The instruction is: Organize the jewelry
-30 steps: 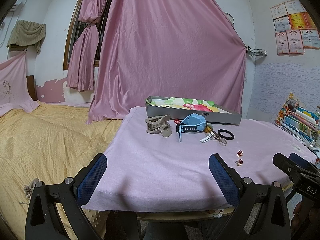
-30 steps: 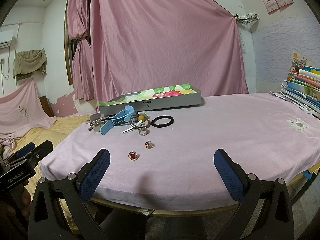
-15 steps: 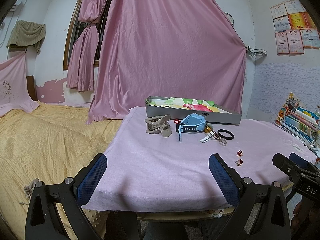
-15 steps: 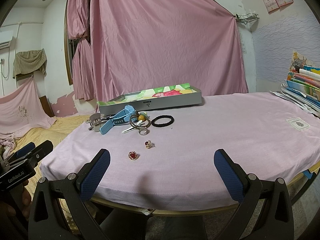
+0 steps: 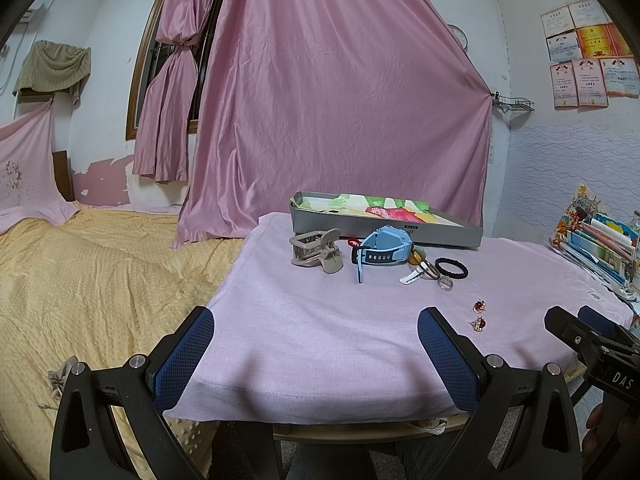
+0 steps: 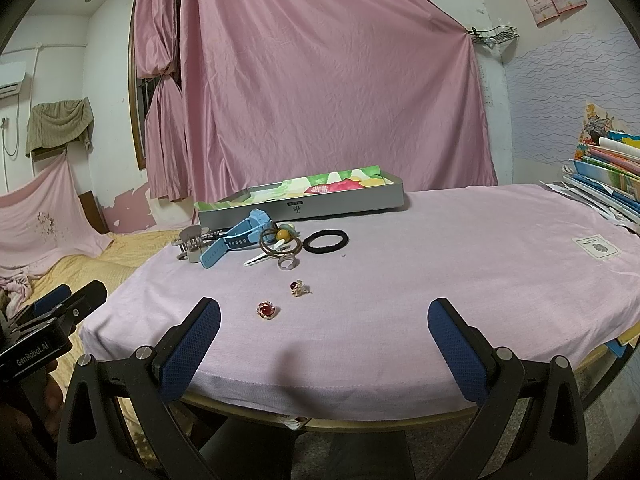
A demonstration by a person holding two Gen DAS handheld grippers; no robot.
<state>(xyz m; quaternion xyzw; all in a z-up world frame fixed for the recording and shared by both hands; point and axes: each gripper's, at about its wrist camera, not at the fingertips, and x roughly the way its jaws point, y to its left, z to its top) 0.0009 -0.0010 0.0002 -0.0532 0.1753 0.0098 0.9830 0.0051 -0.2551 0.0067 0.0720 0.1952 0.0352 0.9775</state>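
A: From the left wrist, what's the setup?

B: The left hand-held gripper (image 5: 316,354) hangs at the near edge of the desk (image 5: 304,344), fingers spread wide with nothing between them. I'd guess it waits there because nothing is picked yet. The jewelry sits in a loose cluster toward the far side, just in front of the grey tray (image 5: 384,232), presumably where it all goes.

A: Orientation?

B: The blue watch (image 5: 380,246) lies with its strap running down toward the camera; the beige hair claw (image 5: 316,250) is just to its left, teeth pointing left. The black hair tie (image 5: 451,269) lies flat, and two red earrings (image 5: 479,314) sit apart, nearer the right side.

A: And the right wrist?

B: The right hand-held gripper (image 6: 324,340) is also wide open and empty, at the desk's near edge. Here the earrings (image 6: 266,310) are closest, just ahead of its left finger, likely the easiest first pick. The watch strap (image 6: 224,246) slants down-left, and the tray's long axis runs left to right behind everything.
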